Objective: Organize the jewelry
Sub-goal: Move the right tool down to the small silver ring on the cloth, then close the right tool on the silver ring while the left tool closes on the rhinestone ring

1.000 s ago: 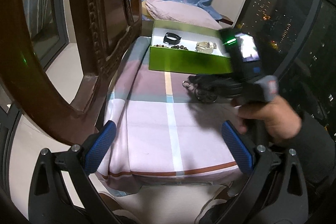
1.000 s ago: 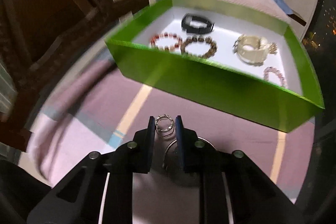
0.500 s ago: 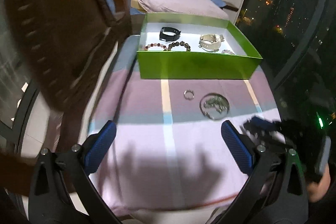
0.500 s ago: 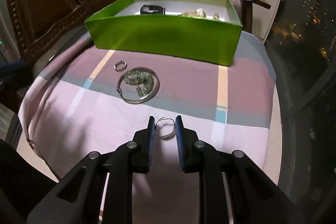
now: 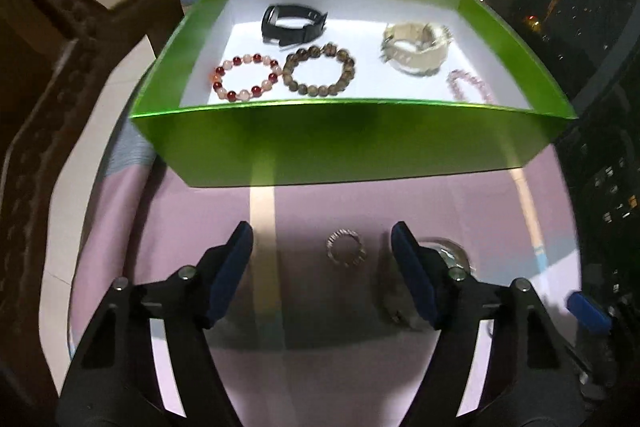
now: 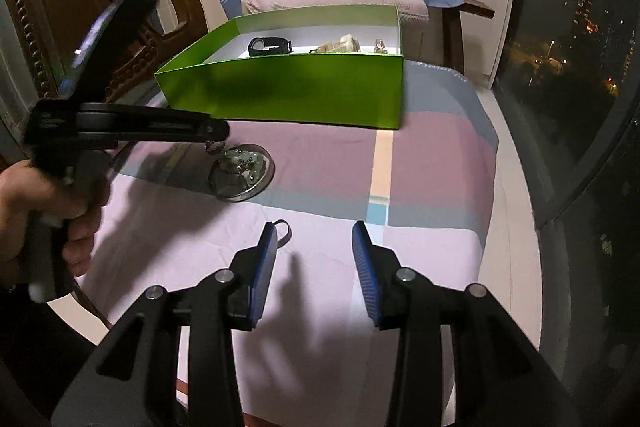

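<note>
Green box (image 5: 352, 143), upper frame: five bracelets and bands stowed. Outstanding on cloth: small ring (image 5: 346, 249) between the spread, just-closing left gripper (image 5: 322, 263), touching neither pad; bangle with green beads (image 6: 242, 173). Right gripper (image 6: 314, 267), lower centre: jaws just parted, thin ring (image 6: 283, 233) released beside left finger.

Indoor artificial light from above, night outside: the window (image 6: 572, 75) is black with small city lights, and the bright white floor of the green box (image 5: 352, 143) nears overexposure in the left wrist view. Hard shadows of both tools fall on the checked cloth (image 6: 320, 163), and a dark patch lies on the box's front wall. Strong fisheye bending with black corners in both views; left wrist view smeared by motion, and the hand (image 6: 36, 203) with its claw is blurred in the right wrist view.
</note>
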A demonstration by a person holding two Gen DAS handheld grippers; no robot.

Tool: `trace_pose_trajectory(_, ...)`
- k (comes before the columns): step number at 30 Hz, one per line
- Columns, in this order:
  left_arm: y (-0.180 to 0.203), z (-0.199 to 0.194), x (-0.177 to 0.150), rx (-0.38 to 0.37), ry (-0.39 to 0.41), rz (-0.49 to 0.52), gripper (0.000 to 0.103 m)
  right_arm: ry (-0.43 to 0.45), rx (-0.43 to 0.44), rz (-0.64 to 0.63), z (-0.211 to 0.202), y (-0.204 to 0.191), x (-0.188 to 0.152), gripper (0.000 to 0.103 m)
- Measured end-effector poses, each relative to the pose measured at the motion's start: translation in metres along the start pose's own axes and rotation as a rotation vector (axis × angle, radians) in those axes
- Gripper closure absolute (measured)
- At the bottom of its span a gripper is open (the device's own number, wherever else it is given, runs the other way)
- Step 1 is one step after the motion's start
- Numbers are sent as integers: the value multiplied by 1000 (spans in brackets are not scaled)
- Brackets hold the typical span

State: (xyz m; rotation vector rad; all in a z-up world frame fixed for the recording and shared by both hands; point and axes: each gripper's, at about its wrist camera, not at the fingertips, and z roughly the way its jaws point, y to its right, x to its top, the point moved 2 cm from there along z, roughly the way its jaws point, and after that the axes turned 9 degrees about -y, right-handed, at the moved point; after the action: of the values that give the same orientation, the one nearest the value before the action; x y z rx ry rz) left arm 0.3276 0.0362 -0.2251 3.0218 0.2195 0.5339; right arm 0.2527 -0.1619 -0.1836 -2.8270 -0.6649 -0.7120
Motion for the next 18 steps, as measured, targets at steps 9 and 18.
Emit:
trace_pose_trajectory(9, -22, 0, -24, 71, -30, -14, 33, -13, 20, -17, 4, -4, -1, 64)
trace_pose_trajectory(18, -38, -31, -70, 27, 75, -20, 28, 3, 12, -22, 2, -10, -2, 64)
